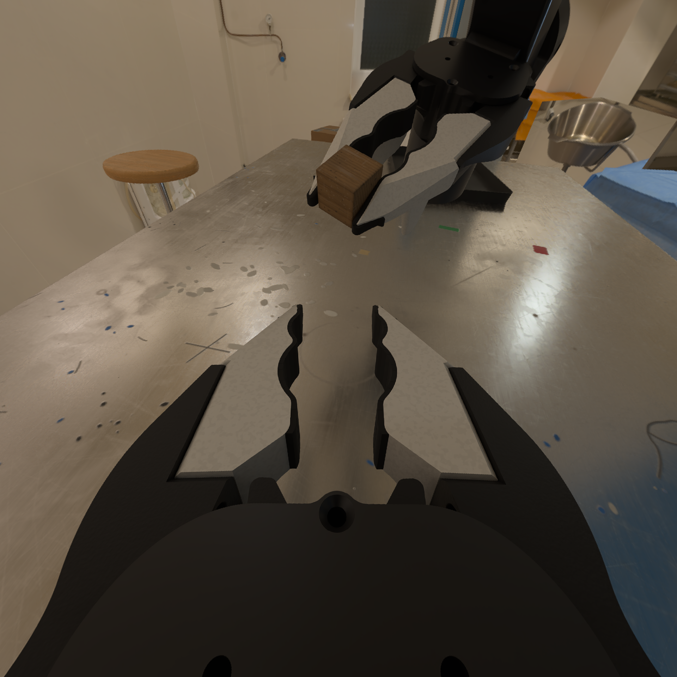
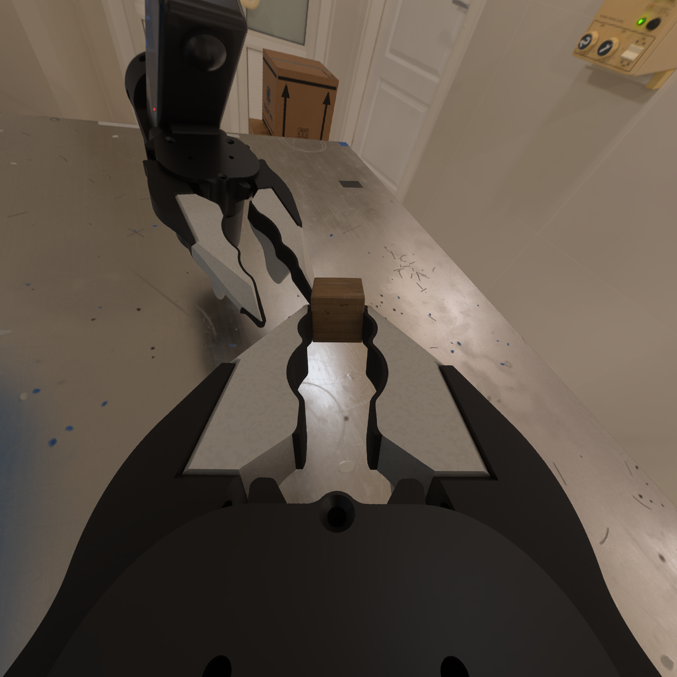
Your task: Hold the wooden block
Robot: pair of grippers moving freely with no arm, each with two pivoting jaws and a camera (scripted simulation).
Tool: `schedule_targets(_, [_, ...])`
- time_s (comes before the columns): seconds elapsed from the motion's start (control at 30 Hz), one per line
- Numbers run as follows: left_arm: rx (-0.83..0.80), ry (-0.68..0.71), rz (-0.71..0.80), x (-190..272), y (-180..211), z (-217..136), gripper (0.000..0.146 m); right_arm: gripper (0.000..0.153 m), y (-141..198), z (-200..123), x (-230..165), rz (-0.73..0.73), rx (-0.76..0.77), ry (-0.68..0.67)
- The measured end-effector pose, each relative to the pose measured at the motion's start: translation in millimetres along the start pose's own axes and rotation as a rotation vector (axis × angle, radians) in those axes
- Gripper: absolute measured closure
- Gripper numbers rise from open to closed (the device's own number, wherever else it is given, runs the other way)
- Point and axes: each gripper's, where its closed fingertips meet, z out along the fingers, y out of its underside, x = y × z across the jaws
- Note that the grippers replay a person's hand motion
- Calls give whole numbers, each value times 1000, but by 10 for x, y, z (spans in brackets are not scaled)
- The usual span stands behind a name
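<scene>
While my right black two-finger gripper (image 2: 337,318) pinches the small brown wooden cube (image 2: 337,310) at its fingertips, above the scratched grey metal table (image 2: 421,234), my left gripper (image 1: 337,311) hovers nearby, parted, empty.

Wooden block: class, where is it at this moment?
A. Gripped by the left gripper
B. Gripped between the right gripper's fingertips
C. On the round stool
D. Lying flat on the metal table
B: the wooden block sits pinched between the right gripper's fingertips, while the left gripper is open and empty.
</scene>
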Motion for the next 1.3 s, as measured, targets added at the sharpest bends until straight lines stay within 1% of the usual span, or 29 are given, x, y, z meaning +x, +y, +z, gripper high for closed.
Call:
schedule_targets(0.07, [-2, -6, 4, -17, 4, -8, 108, 126, 15, -2, 11, -7, -11, 10])
schedule_targets(0.2, [-3, 12, -41, -20, 3, -18, 110, 126, 30, -4, 39, -23, -23, 39])
schedule_targets(0.33, [-19, 3, 4, 3, 29, -21, 110, 126, 71, 15, 67, -18, -46, 52])
schedule_targets(0.4, [-33, -3, 20, 4, 49, -27, 110, 126, 97, 21, 99, 7, -59, 57])
schedule_targets(0.5, [-44, -10, 30, -6, 69, -51, 110, 126, 121, 25, 162, 76, -69, 65])
schedule_targets(0.67, [-34, -28, 27, -46, 34, -75, 111, 126, 142, -8, 238, 219, -76, 31])
schedule_targets(0.83, [-21, -50, 54, -44, -13, -111, 112, 126, 213, -95, 375, 308, -96, 16])
schedule_targets(0.97, [-5, -43, 39, -22, -46, -135, 113, 126, 203, -225, 458, 516, -39, -45])
schedule_targets(1.03, [-8, -38, 43, -3, -39, -140, 113, 126, 215, -271, 454, 587, -11, -60])
schedule_targets(1.07, [-10, -38, 44, 5, -31, -141, 113, 126, 235, -284, 434, 601, -16, -57])
schedule_targets(1.13, [-16, -33, 29, 19, -9, -137, 114, 126, 289, -303, 386, 586, -44, -17])
schedule_targets(1.2, [-21, -21, 4, 30, 9, -127, 114, 126, 363, -319, 338, 539, -96, 52])
schedule_targets(1.3, [-18, -7, -29, 38, 25, -113, 115, 126, 499, -349, 280, 426, -199, 204])
